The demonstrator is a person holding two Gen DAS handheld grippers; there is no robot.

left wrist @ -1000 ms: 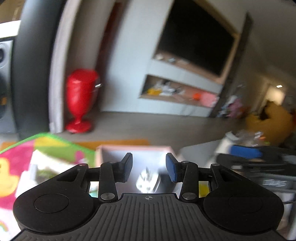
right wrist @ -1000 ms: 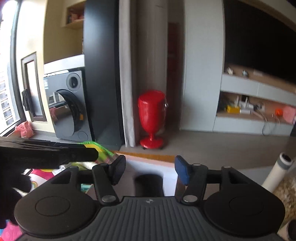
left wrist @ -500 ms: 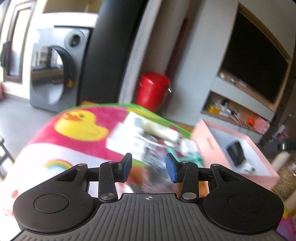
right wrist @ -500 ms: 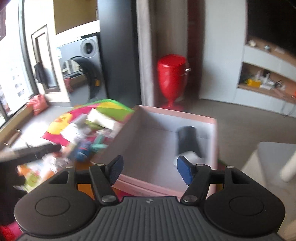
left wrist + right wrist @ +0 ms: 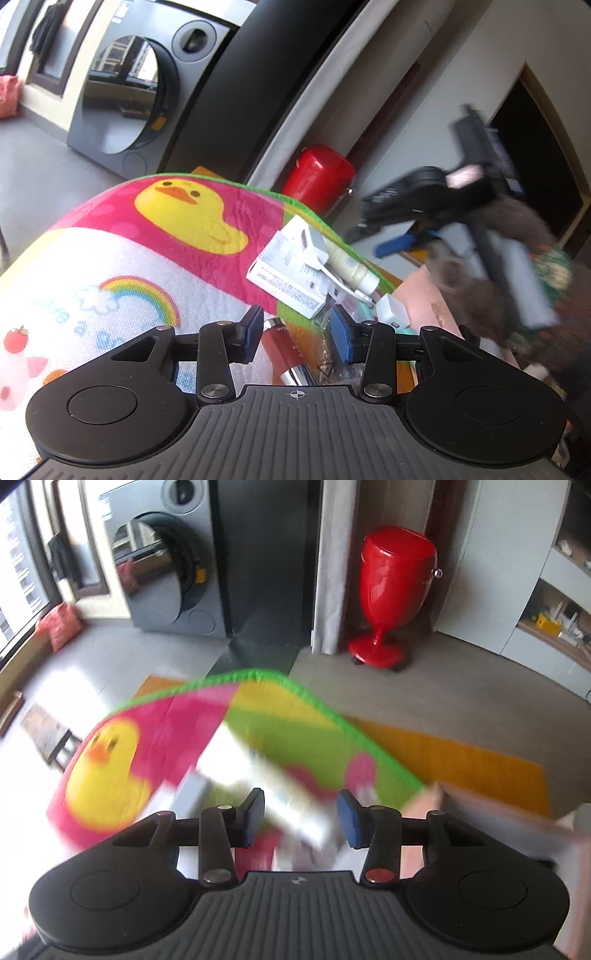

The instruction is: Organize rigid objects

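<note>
The rigid objects lie in a loose pile on a bright fleece play mat [image 5: 110,266] printed with a yellow duck, a rainbow and pink and green fields, edged in green. In the left wrist view a flat white cardboard box [image 5: 288,273] with printed text rests on the mat, a white charger with cable [image 5: 317,254] on top of it, a cream-coloured tube [image 5: 351,267] just beside it, and a small white plug adapter [image 5: 393,312] near the box's lower corner. A dark red cylindrical tube with a silver end [image 5: 282,349] lies between the fingers of the left gripper [image 5: 297,334], which stand wide apart and hold nothing. A pale pink box [image 5: 424,291] sits at the mat's right edge.

The right gripper [image 5: 301,818] hovers over the same mat with its fingers spread and nothing between them; the things beneath it are blurred beyond telling. It also appears, blurred, at the right of the left wrist view [image 5: 406,240].

Beyond the mat an orange rug [image 5: 454,753] lies on the grey tiled floor [image 5: 147,653]. A glossy red goblet-shaped bin [image 5: 395,594] stands against the wall, beside a grey front-loading washing machine [image 5: 166,565] and a tall dark panel [image 5: 266,554].
</note>
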